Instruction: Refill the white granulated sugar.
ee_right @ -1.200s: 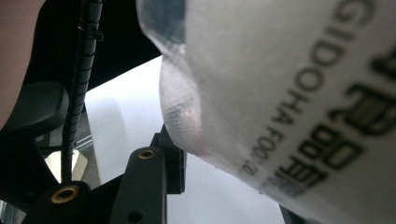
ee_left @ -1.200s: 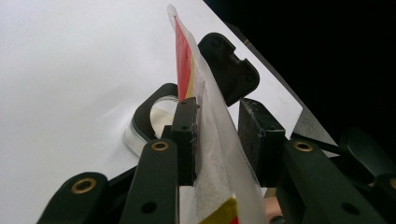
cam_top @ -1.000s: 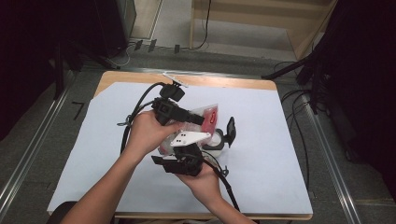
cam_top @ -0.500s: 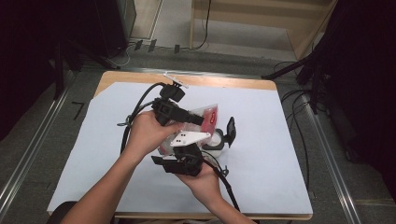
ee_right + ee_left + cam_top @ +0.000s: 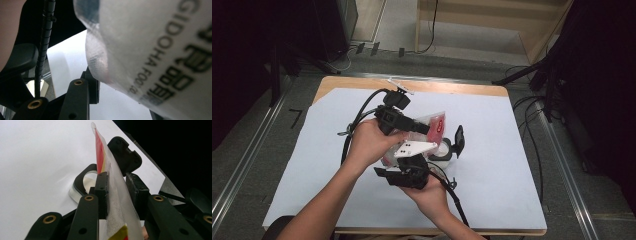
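Fingers of the left gripper [image 5: 117, 192] stand on either side of a see-through food packet [image 5: 113, 202]. One pad lies against the film; the other looks a hair off it, and the jaws have just been closing in on it. The packet's red and yellow printed end [image 5: 99, 152] sticks up past those fingertips. Just beyond them on the white sheet [image 5: 512, 150] sits a small clear container [image 5: 443, 150] with a black flap lid [image 5: 458, 139] hinged open.

Moving right, the right gripper [image 5: 120, 100] has the packet's printed body [image 5: 155, 50] hanging between its fingers. One finger [image 5: 92, 87] sits at the packet's lower edge. The other is hidden, so I cannot tell whether that grip is tight.

My guess is the packet is to be torn open or emptied into the container. It is already lifted and shared between both grippers, directly above the container. It looks unopened, and I can see nothing poured yet.

Room is fine. The white sheet is bare on all sides of the hands. The table's wooden edge [image 5: 452, 86] lies well beyond the fingertips. Only the container and its raised lid crowd the space under the fingers.
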{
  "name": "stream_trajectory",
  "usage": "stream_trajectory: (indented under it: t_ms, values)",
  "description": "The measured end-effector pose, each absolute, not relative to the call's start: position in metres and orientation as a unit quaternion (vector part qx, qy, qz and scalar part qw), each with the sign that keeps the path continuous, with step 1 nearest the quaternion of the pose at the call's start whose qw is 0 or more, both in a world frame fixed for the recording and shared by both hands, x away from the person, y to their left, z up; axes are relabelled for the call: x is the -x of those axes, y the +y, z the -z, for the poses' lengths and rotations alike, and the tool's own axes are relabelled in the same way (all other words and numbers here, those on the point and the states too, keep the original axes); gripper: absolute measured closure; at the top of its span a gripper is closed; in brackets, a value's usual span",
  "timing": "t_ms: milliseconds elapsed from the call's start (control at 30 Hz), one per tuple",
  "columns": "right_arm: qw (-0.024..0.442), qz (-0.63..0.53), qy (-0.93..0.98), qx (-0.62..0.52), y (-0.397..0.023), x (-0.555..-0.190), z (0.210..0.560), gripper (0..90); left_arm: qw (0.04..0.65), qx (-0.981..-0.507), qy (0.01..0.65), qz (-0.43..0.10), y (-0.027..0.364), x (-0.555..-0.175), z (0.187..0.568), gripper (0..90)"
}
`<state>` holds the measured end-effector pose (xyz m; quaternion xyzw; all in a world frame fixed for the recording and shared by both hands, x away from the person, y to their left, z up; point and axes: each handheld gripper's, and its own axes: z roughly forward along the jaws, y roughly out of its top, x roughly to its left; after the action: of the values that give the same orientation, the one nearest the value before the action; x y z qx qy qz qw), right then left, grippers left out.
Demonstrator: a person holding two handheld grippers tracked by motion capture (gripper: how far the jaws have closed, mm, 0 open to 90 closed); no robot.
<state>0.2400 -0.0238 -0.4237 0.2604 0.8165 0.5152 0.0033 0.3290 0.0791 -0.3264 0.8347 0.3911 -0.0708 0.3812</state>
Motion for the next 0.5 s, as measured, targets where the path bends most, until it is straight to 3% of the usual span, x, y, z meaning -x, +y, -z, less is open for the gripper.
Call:
stream_trajectory:
  t_ms: [500]
  values:
    - [-0.004, -0.520, 0.814, -0.259, -0.0233, -0.2389, 0.4184, 63.8, 0.383, -0.835, 0.390, 0.061, 0.0799, -0.3255, 0.3191, 73.2]
